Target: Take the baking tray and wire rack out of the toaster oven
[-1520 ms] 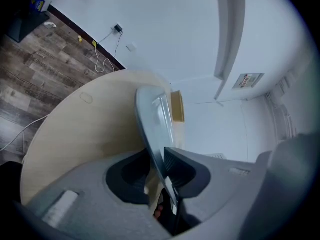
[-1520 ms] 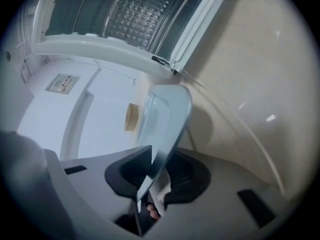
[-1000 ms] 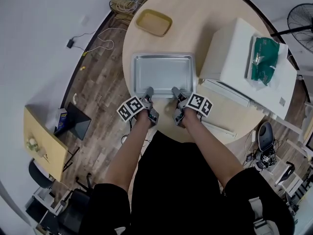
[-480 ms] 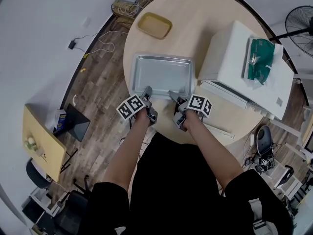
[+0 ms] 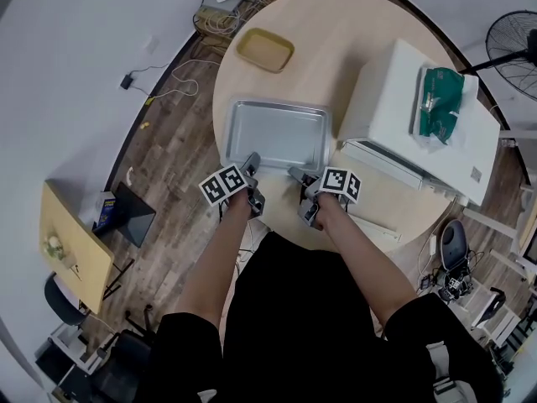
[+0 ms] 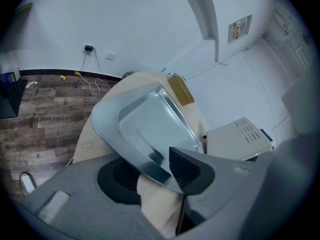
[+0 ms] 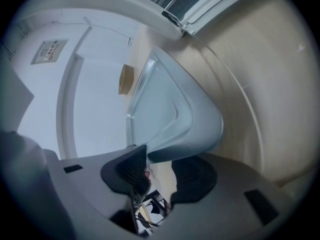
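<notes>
Since the earlier frame the right tool (image 5: 295,175) has drawn back slightly toward the person, while the left tool (image 5: 249,159) has held its place. Both sets of jaws have just been opening.

We find the counter (image 5: 336,23) carrying the toaster oven (image 5: 394,99), its door apparently let down. The baking tray (image 5: 277,133) lies flat beside the oven, already out. Each tool stands part open, with the tray's near rim between its jaws but not clamped.

We judge the release of the tray to be the step in hand. Next, both tools must back clear of the rim and turn to the oven mouth for the wire rack. We cannot make out that rack with certainty in any view, and the oven cavity is hidden from the head view.
</notes>
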Available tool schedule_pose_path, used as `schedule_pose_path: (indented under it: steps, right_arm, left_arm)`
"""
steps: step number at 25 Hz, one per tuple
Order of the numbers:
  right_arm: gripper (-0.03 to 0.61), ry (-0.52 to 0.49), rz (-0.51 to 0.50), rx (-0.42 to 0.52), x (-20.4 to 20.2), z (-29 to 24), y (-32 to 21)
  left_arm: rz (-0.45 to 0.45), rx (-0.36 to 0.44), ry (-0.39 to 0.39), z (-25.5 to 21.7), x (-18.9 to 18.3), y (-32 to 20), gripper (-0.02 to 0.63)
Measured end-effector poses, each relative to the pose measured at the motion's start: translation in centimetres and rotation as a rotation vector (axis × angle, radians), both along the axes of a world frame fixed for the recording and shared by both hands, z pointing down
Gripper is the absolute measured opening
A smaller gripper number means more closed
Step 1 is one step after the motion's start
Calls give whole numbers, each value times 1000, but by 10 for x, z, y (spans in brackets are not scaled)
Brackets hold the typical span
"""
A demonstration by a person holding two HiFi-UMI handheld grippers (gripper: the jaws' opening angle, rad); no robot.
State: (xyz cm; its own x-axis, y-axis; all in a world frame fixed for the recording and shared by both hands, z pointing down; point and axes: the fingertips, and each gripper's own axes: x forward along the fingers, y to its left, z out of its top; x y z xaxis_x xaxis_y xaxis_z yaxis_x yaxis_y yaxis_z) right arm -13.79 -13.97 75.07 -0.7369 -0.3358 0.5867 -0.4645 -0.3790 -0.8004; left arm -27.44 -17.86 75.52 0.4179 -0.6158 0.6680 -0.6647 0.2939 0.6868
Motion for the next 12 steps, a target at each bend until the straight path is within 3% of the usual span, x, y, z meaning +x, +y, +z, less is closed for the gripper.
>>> schedule_pose_path:
  steps: [6, 12]
  right_arm:
    - [141, -22, 81, -1, 7, 3, -14]
    - [141, -13, 115, 10, 11, 3, -17]
  left_arm:
    - [178, -11, 18, -4, 11, 3, 206]
    - [235, -68, 24, -3, 15, 11, 230]
